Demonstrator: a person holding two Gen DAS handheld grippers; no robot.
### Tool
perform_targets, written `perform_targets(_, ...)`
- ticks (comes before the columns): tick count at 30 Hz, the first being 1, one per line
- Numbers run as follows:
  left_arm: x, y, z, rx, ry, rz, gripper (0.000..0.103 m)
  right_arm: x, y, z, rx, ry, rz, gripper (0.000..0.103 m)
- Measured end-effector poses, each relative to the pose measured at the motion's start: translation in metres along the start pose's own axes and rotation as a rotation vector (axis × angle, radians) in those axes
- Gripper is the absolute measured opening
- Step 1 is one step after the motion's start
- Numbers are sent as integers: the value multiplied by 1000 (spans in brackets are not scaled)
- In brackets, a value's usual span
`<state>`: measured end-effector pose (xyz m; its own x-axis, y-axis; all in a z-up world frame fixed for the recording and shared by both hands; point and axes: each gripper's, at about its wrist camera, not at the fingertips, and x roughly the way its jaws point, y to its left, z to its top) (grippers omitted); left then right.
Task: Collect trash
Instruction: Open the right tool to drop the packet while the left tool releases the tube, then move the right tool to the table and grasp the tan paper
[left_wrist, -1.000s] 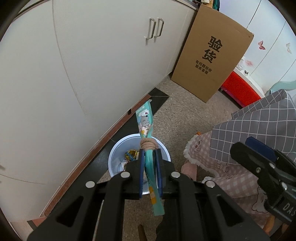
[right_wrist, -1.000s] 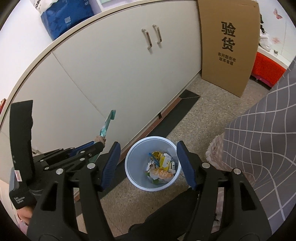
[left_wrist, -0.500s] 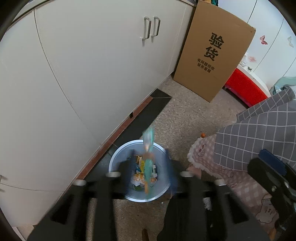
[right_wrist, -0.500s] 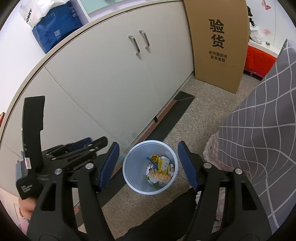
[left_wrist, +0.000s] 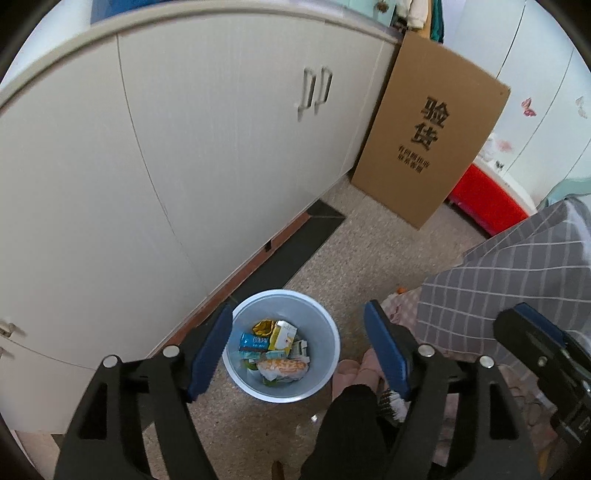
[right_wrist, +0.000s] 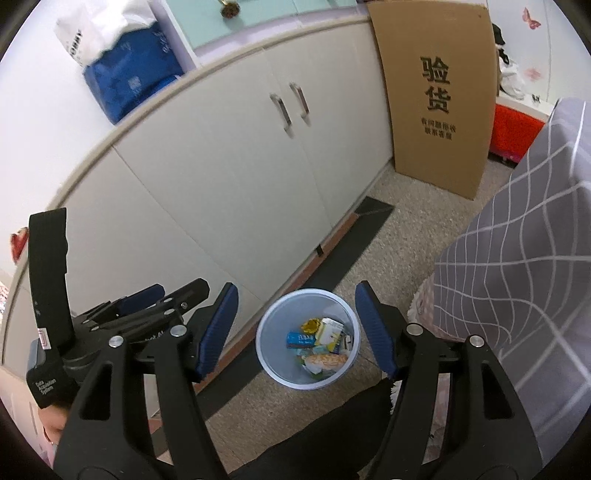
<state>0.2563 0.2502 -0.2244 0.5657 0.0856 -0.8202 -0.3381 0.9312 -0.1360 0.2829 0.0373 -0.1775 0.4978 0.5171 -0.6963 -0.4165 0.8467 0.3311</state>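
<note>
Your teal wrapper has dropped from the left gripper (left_wrist: 297, 347), whose jaws have just been opening and stand empty like your right gripper (right_wrist: 295, 328), into the pale blue bin (left_wrist: 325, 332) beside the cabinet (left_wrist: 184, 166), among bright packets, bare floor (left_wrist: 369, 240) beyond.

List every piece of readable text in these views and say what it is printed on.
"验货": large characters on the cardboard box.
Two smaller lines beneath: too blurred to read.
"Data Acquisition System", roughly: label on the left gripper's body.
White bag on the counter: lettering illegible.
Wrappers in the trash bin: print too small.
</note>
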Motion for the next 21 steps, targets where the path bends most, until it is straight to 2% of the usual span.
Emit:
perform_targets(7, -65, -24, 3, 11, -106, -57, 72, -63, -1, 10, -8, -107, 27, 65)
perform_targets(12, -108, -65, 7, 51, -176, -114, 73, -117, -26, 13, 8, -186, 8, 65)
perform_targets(17, -132, -128, 8, 128, -216, -175, 75, -171, -77, 14, 49, -251, -77, 65)
perform_targets(21, -139, -195, 3, 205, -211, -236, 75, -215, -138, 7, 112, -285, -189, 65)
